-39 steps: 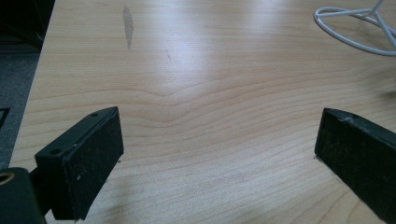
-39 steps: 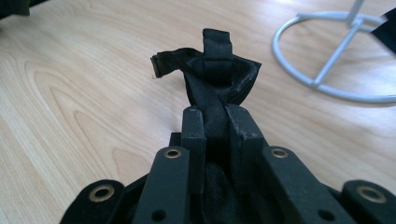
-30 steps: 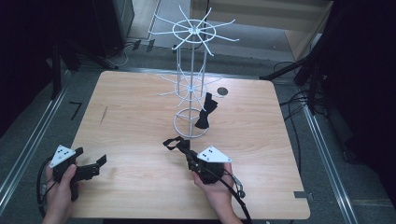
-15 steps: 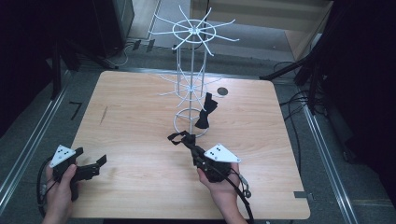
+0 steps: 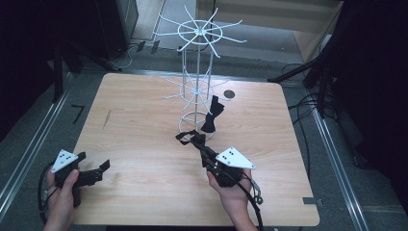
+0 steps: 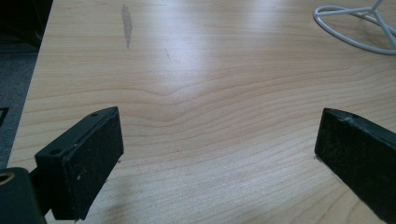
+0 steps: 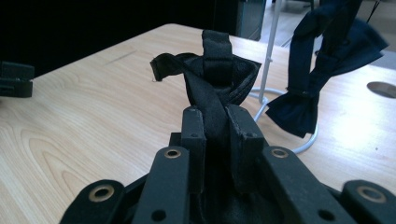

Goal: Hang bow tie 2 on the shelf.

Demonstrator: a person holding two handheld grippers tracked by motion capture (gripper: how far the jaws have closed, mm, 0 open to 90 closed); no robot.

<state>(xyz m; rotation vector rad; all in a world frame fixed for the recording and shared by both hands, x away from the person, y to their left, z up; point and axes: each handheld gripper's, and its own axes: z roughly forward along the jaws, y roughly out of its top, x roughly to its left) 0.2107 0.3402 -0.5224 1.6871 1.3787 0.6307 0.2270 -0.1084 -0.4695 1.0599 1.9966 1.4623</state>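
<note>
While the person sits at the near edge of the wooden table (image 5: 144,120), the right gripper (image 5: 198,142) is pinching a black bow tie (image 5: 188,137) by its strap, jaws pressed together on the fabric. In the right gripper view the bow tie (image 7: 212,77) sticks up just beyond the jaw tips, its loose band curling off to one side. It hangs just in front of the round base of a white wire display stand (image 5: 196,91), which rises from the middle of the table. A second, dark blue bow tie (image 5: 211,115) already hangs from one of the stand's lower arms, just beside the held one.

The left gripper (image 5: 94,174) rests well away from the stand, near the table's front corner, its jaws spread wide over bare wood.

The hold looks narrow, on the strap alone, so the tie could slip or twist as it is lifted. The loose band might also snag a wire arm, or the gripper could knock the hanging tie off its hook.
</note>
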